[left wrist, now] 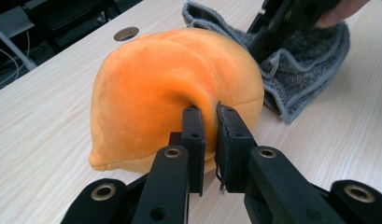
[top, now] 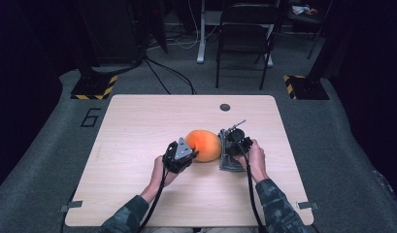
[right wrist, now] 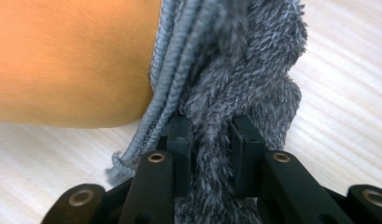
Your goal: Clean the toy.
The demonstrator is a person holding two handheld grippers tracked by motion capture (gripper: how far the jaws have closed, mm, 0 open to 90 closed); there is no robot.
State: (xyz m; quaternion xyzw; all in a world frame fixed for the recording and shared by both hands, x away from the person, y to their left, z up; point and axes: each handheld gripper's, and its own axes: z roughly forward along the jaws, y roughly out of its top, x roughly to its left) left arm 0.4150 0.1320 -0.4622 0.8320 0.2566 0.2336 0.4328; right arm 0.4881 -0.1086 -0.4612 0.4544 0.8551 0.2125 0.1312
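While held at both sides: keep left grip steady, draw cloth evenly across plush surface, avoid dragging toy. Bench (top: 138,126): pale wood grain, round grommet hole far side. Orange plush toy (top: 203,144): rounded, velvety, dimpled, resting mid-bench. Grey towel (top: 230,158): fluffy, corded hem, folded, pressed against toy's right flank. Left tongs (left wrist: 208,140): pinched on fold of plush. Right tongs (right wrist: 212,154): clamped on towel.

The surface (top: 138,121) carries one orange plush toy (top: 204,144) and one grey towel (top: 230,162). Two tongs (top: 186,154) (top: 231,138) are present, at 9 and 3 o'clock of the toy.
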